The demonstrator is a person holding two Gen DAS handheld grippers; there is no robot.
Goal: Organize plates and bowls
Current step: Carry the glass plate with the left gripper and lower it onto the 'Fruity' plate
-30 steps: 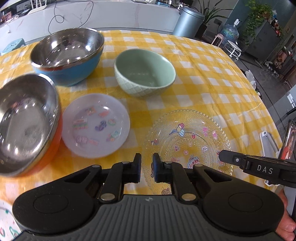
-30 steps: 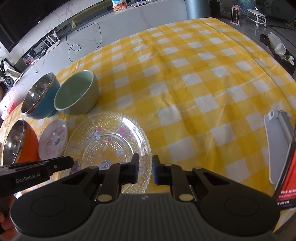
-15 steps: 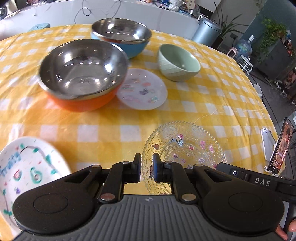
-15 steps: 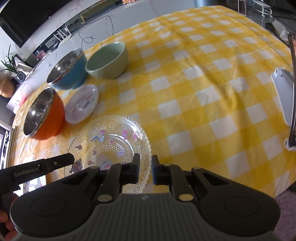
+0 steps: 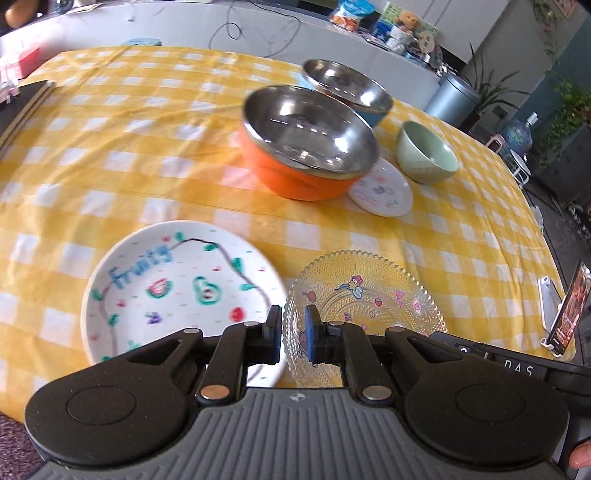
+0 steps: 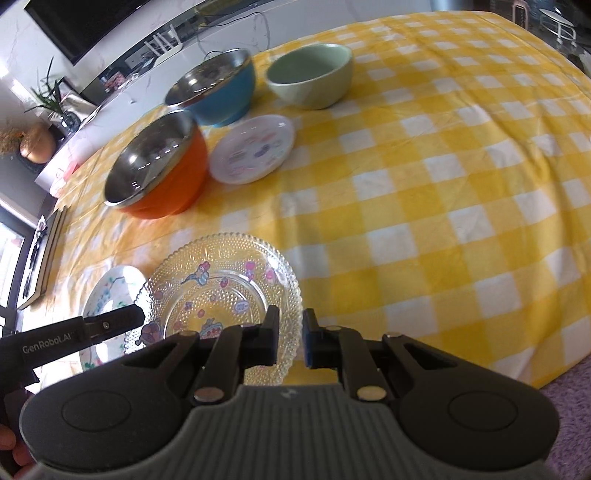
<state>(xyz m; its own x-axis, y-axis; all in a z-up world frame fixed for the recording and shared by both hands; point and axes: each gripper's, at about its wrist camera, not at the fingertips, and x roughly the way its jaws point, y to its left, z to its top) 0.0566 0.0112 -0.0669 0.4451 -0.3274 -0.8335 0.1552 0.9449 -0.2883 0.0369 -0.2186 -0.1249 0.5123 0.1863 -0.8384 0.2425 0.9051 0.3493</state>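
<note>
left wrist view: a round table [image 5: 122, 122] under a yellow-and-white checked tablecloth [image 5: 461, 236] fills the frame. the left gripper [image 5: 294, 334] hangs over its near edge, fingers drawn nearly together with only a narrow gap, and nothing pinched. just beyond the tips lie a white fruit-printed plate [image 5: 177, 291] and, touching its right side, a clear beaded glass plate [image 5: 369, 291]. farther back sit an orange steel-lined bowl [image 5: 306, 147], a blue steel-lined bowl [image 5: 351, 88] behind it, a small white plate [image 5: 384, 190] and a pale green bowl [image 5: 426, 153]. a phone on a stand [image 5: 569, 314] stands at the right edge. behind the table – a white counter [image 5: 258, 29], a grey bin [image 5: 450, 99], potted plants.

right wrist view: the right gripper [image 6: 289, 339] hovers over the glass plate's [image 6: 221, 288] near rim, fingers also almost closed, holding nothing. the same bowls and small plate sit beyond – the cloth to the right is bare. a dark screen [image 6: 92, 22] hangs on the far wall.
</note>
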